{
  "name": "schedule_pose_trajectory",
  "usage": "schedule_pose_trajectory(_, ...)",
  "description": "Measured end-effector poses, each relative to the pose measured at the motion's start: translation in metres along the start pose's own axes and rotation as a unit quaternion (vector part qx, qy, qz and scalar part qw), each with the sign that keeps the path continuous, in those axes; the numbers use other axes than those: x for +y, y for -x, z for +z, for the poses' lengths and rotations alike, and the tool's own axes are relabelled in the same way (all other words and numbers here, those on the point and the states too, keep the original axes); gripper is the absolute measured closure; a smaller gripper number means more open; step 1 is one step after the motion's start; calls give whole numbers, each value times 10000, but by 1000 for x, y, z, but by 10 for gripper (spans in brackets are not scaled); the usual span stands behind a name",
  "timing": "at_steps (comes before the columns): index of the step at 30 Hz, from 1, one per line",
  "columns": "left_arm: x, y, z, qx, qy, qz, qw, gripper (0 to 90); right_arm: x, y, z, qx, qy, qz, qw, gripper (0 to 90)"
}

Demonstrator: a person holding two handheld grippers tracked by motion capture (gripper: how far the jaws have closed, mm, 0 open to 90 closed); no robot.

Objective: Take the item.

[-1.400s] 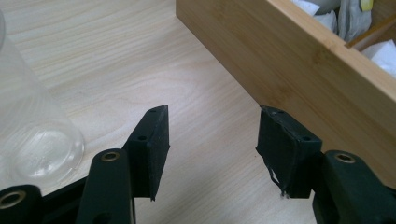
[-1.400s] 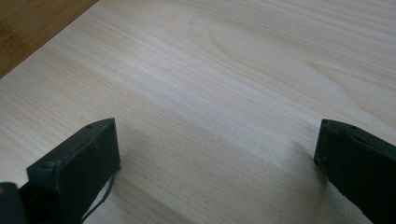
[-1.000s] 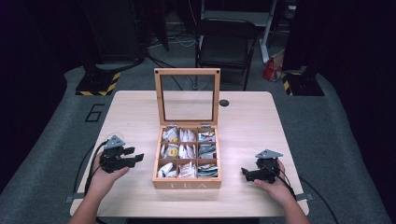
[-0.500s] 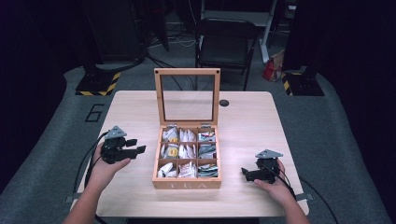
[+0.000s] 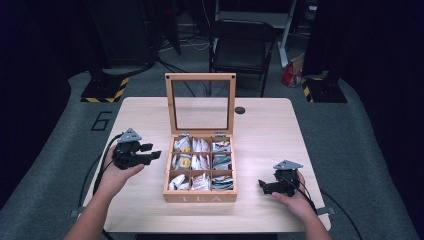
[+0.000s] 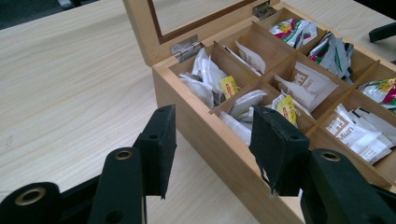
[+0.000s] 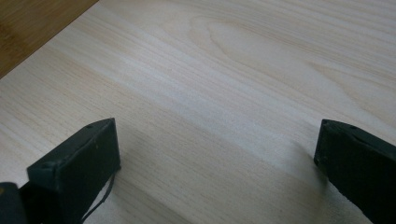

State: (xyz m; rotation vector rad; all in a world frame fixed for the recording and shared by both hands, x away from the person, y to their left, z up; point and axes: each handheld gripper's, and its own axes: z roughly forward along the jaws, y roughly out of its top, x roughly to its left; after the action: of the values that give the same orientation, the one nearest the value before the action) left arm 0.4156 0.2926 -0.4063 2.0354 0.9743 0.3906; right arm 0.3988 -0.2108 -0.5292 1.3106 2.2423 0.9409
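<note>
The left gripper hung with jaws wide just beside the tea box, whose near wall blocked its path. The raised glass lid closed off the far side. The right gripper, also spread wide, rested on the bare table, well apart from the box.

The left gripper is rising off the table and travelling away from the near left edge toward the tea box, its jaws parted and empty. In the left gripper view, its jaws are now reaching the box's left wall beside the back-left compartment.
</note>
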Motion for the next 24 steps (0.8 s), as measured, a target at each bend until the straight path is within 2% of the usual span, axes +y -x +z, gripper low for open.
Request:
schedule_pose_trajectory(4,3,4,6,8,-62,129,9999,516,0,0,0,1,2,-3,10000,0)
schedule_pose_trajectory(12,8,8,15,-103,-102,202,9997,539,0,0,0,2,1,-1,10000,0)
schedule_pose_trajectory(21,14,13,22,-173,-64,199,9996,548,0,0,0,-5,12,-1,10000,0)
schedule_pose_trajectory(24,15,14,24,-262,-48,181,9995,547,0,0,0,-5,11,-1,10000,0)
